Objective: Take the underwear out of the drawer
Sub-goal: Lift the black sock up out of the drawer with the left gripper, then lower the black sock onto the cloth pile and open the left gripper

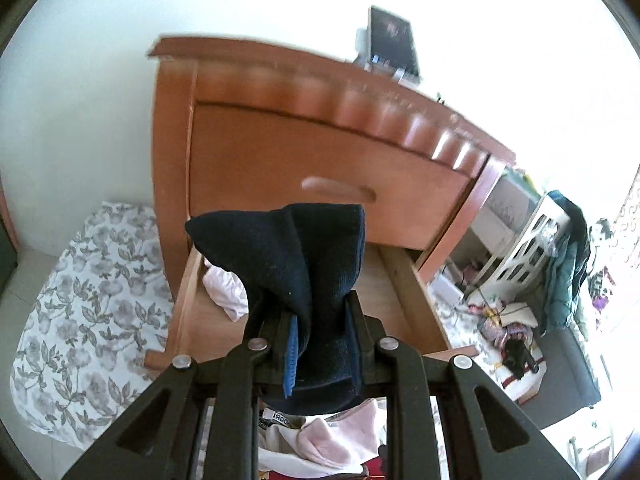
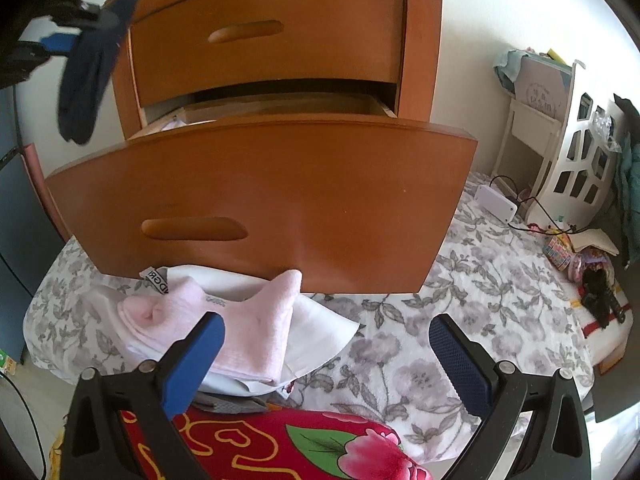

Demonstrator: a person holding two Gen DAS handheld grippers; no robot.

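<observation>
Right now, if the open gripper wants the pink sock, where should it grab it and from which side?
Probably the raised cuff end of the pink sock, coming from above. The sock lies flat on the white cloth in front of the open drawer, so only that lifted, folded end gives the right gripper something to pinch. Its jaws stand wide open and empty.
</observation>
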